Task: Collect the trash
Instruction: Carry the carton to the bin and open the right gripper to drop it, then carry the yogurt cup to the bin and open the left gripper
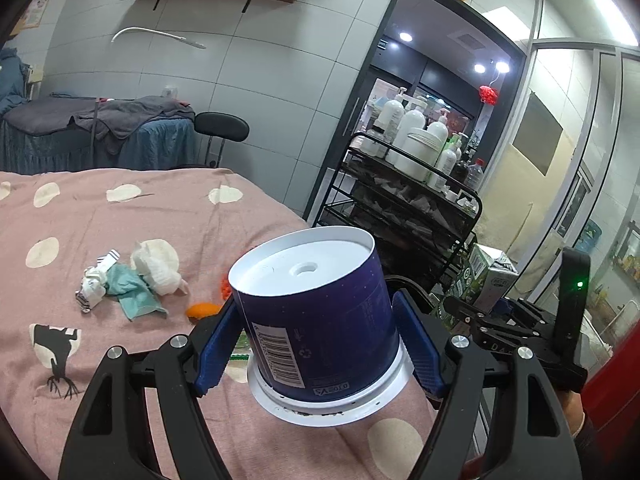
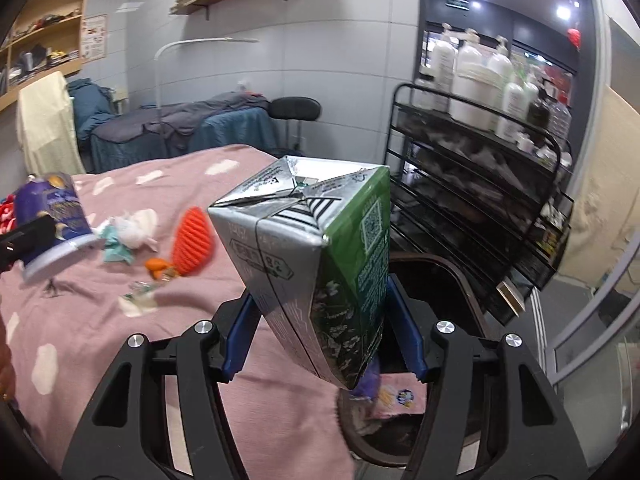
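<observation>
Both hands carry trash w/ left gripper (image 1: 320, 332) clamped on the cup (image 1: 316, 312) over the bed (image 1: 120, 220), right gripper (image 2: 320, 336) clamped on the carton (image 2: 316, 264) near the bin (image 2: 460, 280); next, I think, drop both in.

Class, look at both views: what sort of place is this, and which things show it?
Probably a beauty or massage salon: covered treatment beds, a black trolley of white pump bottles, and a stool.

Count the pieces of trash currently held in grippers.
2: a blue cup, upside down, in the left gripper; a green carton in the right gripper.
</observation>
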